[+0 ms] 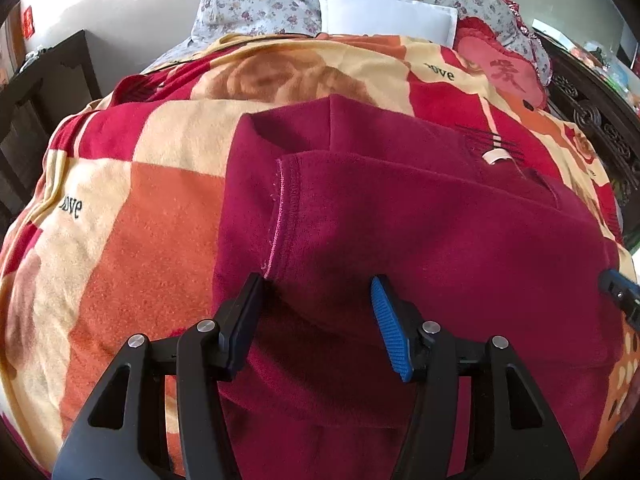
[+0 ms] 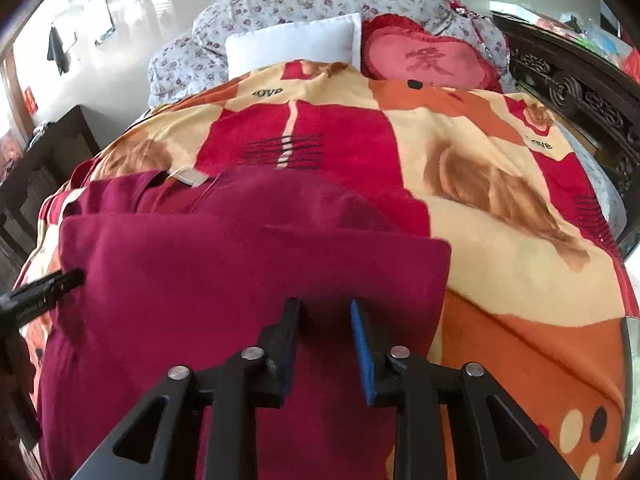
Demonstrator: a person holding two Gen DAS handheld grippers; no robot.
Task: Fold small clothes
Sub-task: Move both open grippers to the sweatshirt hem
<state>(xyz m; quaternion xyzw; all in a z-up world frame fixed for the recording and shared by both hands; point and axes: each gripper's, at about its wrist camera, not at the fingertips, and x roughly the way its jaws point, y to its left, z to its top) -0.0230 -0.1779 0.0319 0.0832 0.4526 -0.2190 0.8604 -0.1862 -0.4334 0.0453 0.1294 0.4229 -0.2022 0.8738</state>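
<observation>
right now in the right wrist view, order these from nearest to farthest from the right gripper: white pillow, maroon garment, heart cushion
1. maroon garment, directly under the right gripper, spreading left.
2. heart cushion, far end, right of centre.
3. white pillow, far end, left of the cushion; these two are nearly level, too close to call.
</observation>
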